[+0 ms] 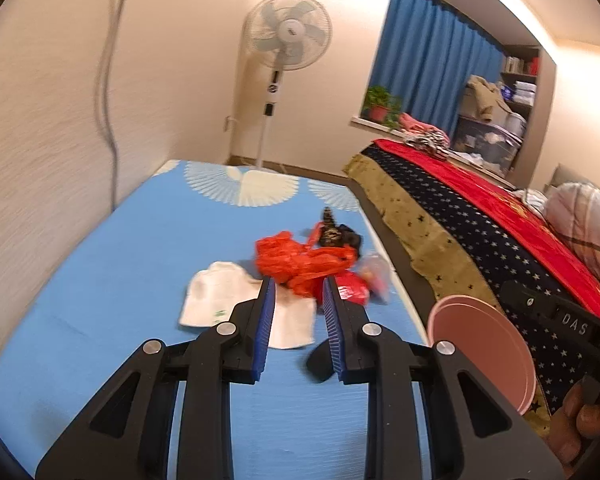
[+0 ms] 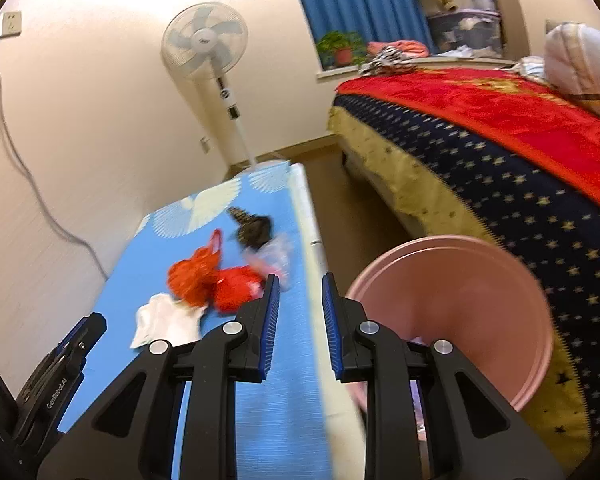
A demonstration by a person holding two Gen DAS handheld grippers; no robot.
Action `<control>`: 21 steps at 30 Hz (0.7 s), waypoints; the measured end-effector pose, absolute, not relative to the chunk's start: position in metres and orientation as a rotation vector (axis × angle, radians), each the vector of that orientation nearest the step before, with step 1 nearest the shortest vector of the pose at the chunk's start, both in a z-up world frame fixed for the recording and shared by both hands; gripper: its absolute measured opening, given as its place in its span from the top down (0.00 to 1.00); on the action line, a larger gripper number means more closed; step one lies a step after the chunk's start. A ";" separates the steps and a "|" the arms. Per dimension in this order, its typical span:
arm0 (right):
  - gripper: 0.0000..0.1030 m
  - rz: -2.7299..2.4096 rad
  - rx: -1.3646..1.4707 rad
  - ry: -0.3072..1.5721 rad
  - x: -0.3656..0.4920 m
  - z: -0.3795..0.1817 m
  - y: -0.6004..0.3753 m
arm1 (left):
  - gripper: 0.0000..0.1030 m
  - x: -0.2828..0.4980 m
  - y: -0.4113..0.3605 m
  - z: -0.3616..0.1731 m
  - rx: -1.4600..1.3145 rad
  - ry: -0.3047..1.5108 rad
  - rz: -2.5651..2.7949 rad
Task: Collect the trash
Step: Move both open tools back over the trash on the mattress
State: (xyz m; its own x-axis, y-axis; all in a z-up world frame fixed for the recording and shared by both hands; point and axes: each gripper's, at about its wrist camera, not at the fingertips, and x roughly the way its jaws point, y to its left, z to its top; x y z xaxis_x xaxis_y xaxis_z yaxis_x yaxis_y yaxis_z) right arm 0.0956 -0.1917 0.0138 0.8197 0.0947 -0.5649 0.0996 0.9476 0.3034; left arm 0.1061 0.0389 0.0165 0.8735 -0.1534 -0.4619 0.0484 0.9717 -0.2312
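Blue cloth with white fan motifs covers the counter (image 1: pixel 112 280), which runs along the wall on its left side. Its right long edge is a pale strip, seen in the right wrist view dropping to a brown floor aisle (image 2: pixel 352 216) between the counter and the bed (image 2: pixel 500 184). The bed's starred navy spread overhangs that aisle.

Trash lies in a cluster near the right edge, past mid-length:
- white paper (image 1: pixel 220 300), nearest the camera;
- orange plastic bag (image 1: pixel 296 260), touching the paper's far side;
- red wrapper (image 1: pixel 352 292), just beside the bag;
- clear plastic wrapper (image 1: pixel 376 276), closest to the edge;
- dark patterned wrapper (image 1: pixel 334 234), farthest back.

Bare cloth lies left of the cluster and in front of it.

A pink bin (image 2: pixel 460 304) stands in the aisle against the counter's right edge, mouth tilted toward the camera.

Left hand-held gripper (image 1: pixel 299 292): jaws apart with a narrow gap, nothing between them, tips aimed at the bag. Right hand-held gripper (image 2: pixel 300 290): jaws likewise apart and empty, straddling the counter's right edge.

A standing fan (image 1: pixel 288 36) occupies the far corner.
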 end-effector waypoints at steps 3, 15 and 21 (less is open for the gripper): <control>0.77 0.044 0.334 0.649 0.104 0.004 -0.176 | 0.76 0.105 0.051 0.015 -0.246 0.498 -0.071; 0.73 0.137 0.336 0.742 0.132 -0.026 -0.139 | 0.76 0.111 0.069 0.000 -0.314 0.524 -0.010; 0.64 0.159 0.328 0.802 0.148 -0.048 -0.123 | 0.76 0.118 0.076 -0.007 -0.330 0.535 0.018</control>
